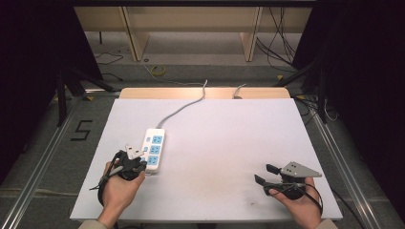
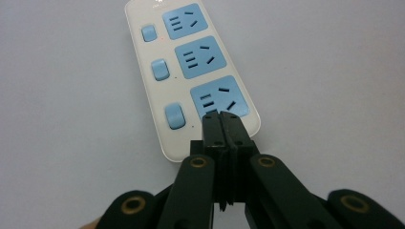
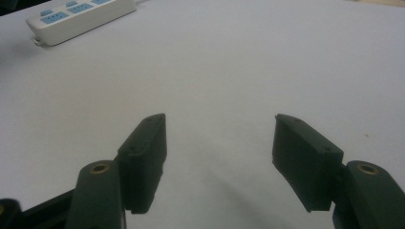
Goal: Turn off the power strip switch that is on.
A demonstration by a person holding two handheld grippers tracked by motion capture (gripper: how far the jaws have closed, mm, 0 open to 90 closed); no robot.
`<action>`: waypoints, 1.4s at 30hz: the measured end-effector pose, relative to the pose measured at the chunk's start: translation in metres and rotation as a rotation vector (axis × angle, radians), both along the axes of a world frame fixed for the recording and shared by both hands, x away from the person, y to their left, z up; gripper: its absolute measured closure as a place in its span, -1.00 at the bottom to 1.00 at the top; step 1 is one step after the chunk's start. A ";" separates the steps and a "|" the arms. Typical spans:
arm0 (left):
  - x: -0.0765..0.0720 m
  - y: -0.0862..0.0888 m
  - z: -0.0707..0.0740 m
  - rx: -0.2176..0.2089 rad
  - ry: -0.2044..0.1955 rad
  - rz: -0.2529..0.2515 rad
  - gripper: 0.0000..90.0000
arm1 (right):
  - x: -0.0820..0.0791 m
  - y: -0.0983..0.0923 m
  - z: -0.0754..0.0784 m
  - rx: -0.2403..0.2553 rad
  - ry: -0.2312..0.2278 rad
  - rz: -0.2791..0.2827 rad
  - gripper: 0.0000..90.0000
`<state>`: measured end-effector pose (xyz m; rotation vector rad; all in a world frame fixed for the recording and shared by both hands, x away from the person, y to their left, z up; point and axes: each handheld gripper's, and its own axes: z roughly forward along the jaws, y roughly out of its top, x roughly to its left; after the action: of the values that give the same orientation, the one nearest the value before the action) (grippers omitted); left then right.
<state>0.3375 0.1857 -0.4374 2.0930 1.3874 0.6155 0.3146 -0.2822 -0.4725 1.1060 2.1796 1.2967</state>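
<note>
So there's a white power strip (image 1: 154,149) with three blue sockets lying on the grey table (image 1: 229,143), left of the middle and angled a bit, its cord (image 1: 184,107) running off the far edge. Next to each socket is a little blue switch (image 2: 175,116).

The left gripper (image 1: 138,160) sits at the near end of the strip. Its jaws are pressed flat together with nothing between them, and in the left gripper view the tips (image 2: 222,125) are right over the near edge of the nearest socket (image 2: 219,98), beside that nearest switch. Can't tell if they're actually touching the plastic or just above it.

The right gripper (image 1: 266,173) is way over on the right near side of the table, well apart from the strip. Its jaws are spread wide with only bare table between them. From the right gripper view the strip shows up far off in the top left corner (image 3: 79,16).
</note>
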 end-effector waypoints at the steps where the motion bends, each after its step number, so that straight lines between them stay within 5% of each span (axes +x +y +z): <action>1: 0.001 -0.001 0.000 0.003 0.000 -0.001 0.99 | 0.000 0.000 0.000 0.000 0.000 0.001 -0.17; 42: 0.028 -0.004 0.011 0.017 0.000 0.021 0.99 | 0.000 0.000 0.000 0.006 -0.003 0.004 -0.17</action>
<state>0.3652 0.1817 -0.4262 2.0938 1.4100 0.6381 0.3147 -0.2820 -0.4721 1.1012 2.1785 1.3066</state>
